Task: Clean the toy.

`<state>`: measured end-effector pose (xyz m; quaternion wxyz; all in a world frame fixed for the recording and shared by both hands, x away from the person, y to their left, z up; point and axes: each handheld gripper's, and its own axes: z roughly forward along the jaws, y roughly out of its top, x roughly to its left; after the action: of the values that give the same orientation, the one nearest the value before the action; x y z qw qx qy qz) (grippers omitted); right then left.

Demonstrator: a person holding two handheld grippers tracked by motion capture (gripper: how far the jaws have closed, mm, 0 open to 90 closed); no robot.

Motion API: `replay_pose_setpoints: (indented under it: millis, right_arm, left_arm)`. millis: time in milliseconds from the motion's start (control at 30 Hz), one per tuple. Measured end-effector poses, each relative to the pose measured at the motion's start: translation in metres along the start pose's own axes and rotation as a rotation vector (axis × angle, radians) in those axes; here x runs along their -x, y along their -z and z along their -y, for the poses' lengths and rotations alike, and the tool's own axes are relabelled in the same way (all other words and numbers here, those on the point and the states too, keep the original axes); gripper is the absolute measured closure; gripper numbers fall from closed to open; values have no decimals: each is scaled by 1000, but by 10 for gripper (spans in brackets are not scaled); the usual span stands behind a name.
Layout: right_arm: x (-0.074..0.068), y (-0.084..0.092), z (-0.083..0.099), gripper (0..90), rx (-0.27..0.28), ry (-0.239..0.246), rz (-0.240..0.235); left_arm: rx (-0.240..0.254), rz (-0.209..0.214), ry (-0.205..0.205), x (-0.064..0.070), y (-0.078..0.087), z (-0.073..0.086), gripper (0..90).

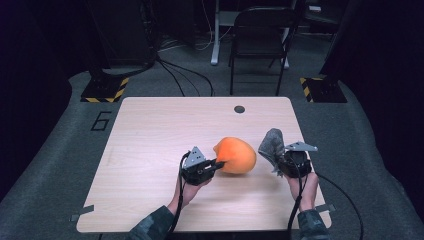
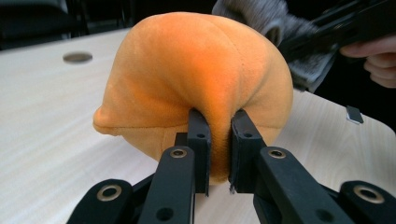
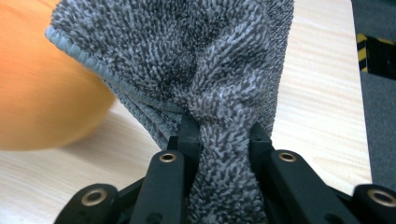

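High view: rounded orange plush toy [image 1: 235, 155] near the middle of the pale wooden table [image 1: 150, 130], toward its near edge. Left gripper [image 1: 216, 163] at the toy's left flank, jaws pinched onto a fold of orange fabric. Right gripper [image 1: 278, 159] just right of the toy, jaws clamped on a bunched grey terry cloth [image 1: 272, 143]. Behind the toy, small dark round hole [image 1: 239, 109] near the table's far edge; beyond that, black folding chair [image 1: 260, 30].
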<state>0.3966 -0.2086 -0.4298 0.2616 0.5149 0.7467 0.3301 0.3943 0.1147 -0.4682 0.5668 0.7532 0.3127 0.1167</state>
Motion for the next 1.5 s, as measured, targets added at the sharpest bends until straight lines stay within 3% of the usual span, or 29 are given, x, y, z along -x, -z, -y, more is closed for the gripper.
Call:
replay_pose_setpoints:
  millis: [167, 267, 300, 400, 500, 567, 733, 867, 1033, 1233, 1400, 1500]
  right_arm:
    - [-22, 15, -15, 746, 38, 64, -35]
    - [-53, 19, -26, 746, 60, 121, -81]
    - [-64, 19, -28, 746, 57, 167, -92]
    - [-97, 8, -31, 746, 39, 239, -113]
    - [-114, -6, -27, 745, 8, 292, -76]
    - [-111, -9, -26, 745, 6, 288, -81]
    - [-96, -12, -20, 745, -7, 253, -70]
    - [-79, -18, -13, 744, -47, 224, -45]
    - [-56, -36, 0, 744, -120, 144, -29]
    - [-43, -51, 10, 743, -193, 128, -26]
    - [-40, -42, 4, 743, -167, 117, -19]
    - [-44, -26, -6, 743, -97, 113, -22]
  left_arm:
    - [-59, 9, 41, -3, -9, 8, 808]
    - [-74, 8, 42, -3, -12, 10, 806]
    - [-73, 10, 41, -3, -12, 10, 806]
    - [-80, 13, 28, -2, -11, 10, 805]
    - [-100, 16, 33, -3, -12, 12, 804]
    - [-97, 19, 50, -2, -13, 13, 804]
    - [-103, 22, 37, 0, -14, 14, 802]
    - [-107, 29, 31, -2, -14, 13, 799]
    - [-109, 33, 34, -1, -14, 13, 796]
    - [-112, 39, 30, -1, -15, 13, 794]
    - [-113, 35, 32, -1, -14, 13, 794]
    - [-113, 37, 30, -1, -14, 13, 794]
